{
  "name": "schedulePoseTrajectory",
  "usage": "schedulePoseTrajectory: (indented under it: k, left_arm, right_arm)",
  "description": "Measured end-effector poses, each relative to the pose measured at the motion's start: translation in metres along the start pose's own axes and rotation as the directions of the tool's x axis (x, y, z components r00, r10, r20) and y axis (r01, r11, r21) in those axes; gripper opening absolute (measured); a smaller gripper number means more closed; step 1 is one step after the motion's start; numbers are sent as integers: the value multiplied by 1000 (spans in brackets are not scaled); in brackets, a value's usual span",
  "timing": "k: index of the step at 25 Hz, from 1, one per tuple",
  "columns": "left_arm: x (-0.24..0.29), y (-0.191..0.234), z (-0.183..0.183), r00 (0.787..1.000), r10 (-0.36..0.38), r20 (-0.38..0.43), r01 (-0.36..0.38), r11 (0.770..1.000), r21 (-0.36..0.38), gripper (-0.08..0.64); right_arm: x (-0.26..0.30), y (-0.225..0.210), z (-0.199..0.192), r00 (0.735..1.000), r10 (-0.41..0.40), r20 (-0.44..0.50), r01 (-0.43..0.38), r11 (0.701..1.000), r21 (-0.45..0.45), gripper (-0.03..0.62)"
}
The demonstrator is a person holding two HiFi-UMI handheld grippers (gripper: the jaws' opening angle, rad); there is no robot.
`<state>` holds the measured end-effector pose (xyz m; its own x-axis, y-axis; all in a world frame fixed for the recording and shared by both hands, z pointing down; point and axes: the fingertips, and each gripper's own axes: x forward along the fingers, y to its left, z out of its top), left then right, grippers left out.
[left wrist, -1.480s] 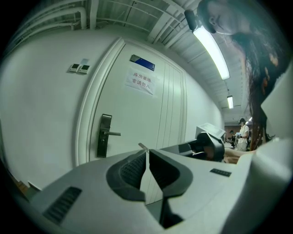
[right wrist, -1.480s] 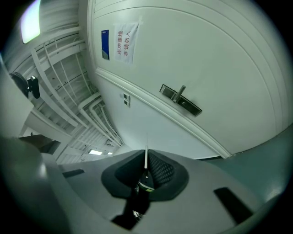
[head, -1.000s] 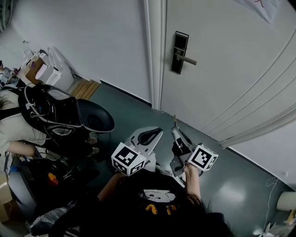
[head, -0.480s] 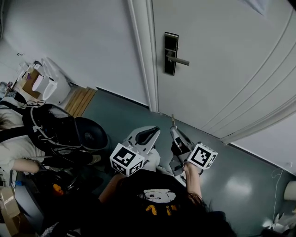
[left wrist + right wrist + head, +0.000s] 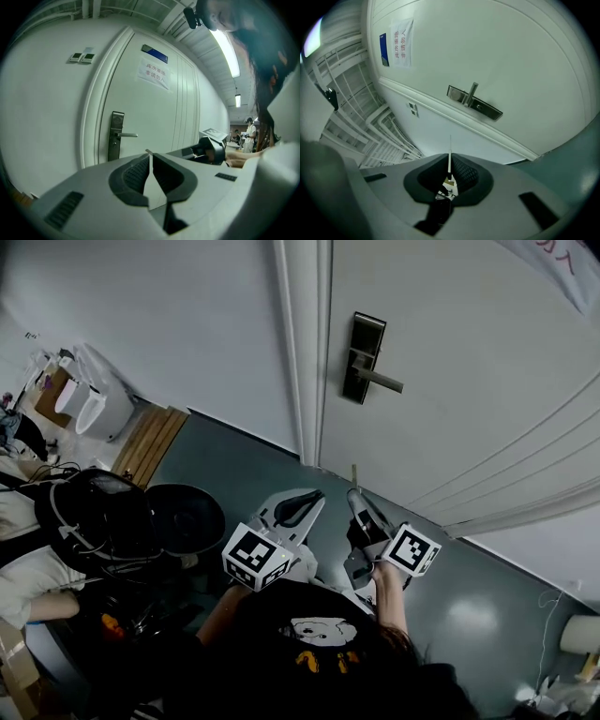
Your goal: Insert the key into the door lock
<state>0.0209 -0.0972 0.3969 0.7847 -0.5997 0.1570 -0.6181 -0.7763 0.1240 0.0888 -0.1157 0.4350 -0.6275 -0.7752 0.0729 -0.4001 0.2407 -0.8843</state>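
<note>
A black lock plate (image 5: 364, 357) with a silver lever handle (image 5: 381, 381) sits on the white door (image 5: 469, 381), well above and beyond both grippers. My right gripper (image 5: 354, 495) is shut on a thin key (image 5: 354, 474) whose blade points toward the door. In the right gripper view the key (image 5: 450, 151) sticks out between the jaws, below the lock plate (image 5: 474, 102) and apart from it. My left gripper (image 5: 313, 499) is shut with nothing in it. The left gripper view shows its closed jaws (image 5: 150, 157), the lock plate (image 5: 116, 136) beyond, and the right gripper (image 5: 208, 147) alongside.
A black chair with a backpack (image 5: 98, 517) and a round black seat (image 5: 186, 517) stand on the floor to the left. A wooden board (image 5: 155, 439) and white containers (image 5: 89, 404) lie by the wall. A paper notice (image 5: 154, 74) hangs on the door.
The head view has swung, so the lock plate sits a little lower and further right than half a second ago. Both grippers hold about the same pose, the key still gripped.
</note>
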Motion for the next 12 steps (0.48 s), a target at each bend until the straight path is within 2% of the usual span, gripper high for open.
schedulePoseTrajectory:
  k: [6,12]
  left_arm:
    - [33,51,13,999,-39,6,39,999,-11,26]
    - [54,82,17,995,-99,1,99,995,-14,26]
  right_arm:
    - [51,-13,28,999,-37,3,37,999,-18,20]
    - [89,-24,46,998,-68,20,68,998,-15,20]
